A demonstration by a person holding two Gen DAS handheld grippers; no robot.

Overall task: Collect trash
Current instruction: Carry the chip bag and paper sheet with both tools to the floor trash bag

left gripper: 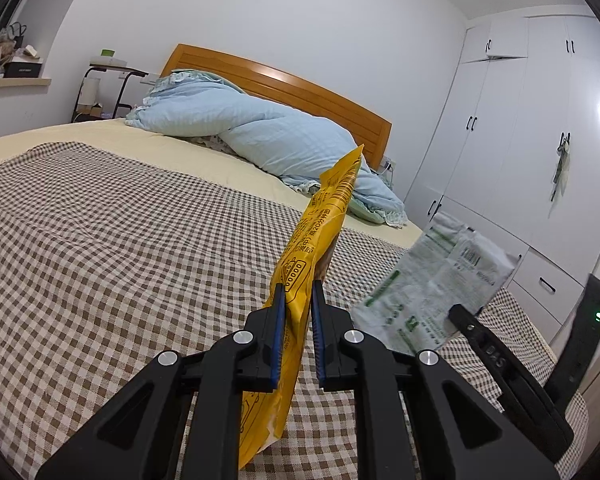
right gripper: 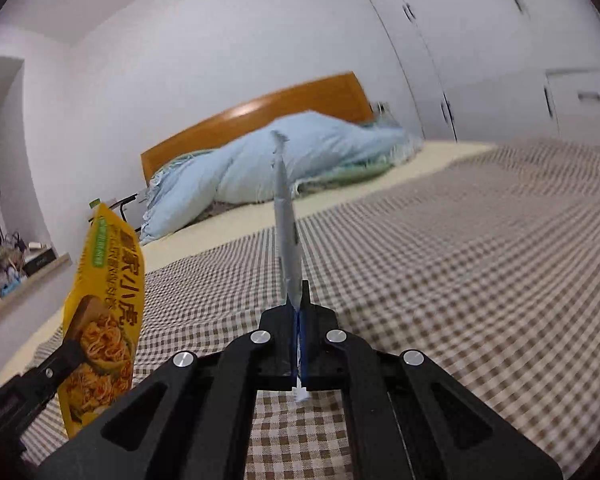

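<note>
With both tongs loaded above the bed [left gripper: 100, 220], left tongs [left gripper: 297, 292] pinch the yellow noodle packet [left gripper: 320, 220], right tongs [right gripper: 299, 300] clamp the white-green wrapper [left gripper: 432, 280]; thin edge grips could slip mid-carry.

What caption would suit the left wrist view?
Left gripper clamps a yellow noodle packet above the checkered bed cover; right gripper holds a white wrapper.
</note>
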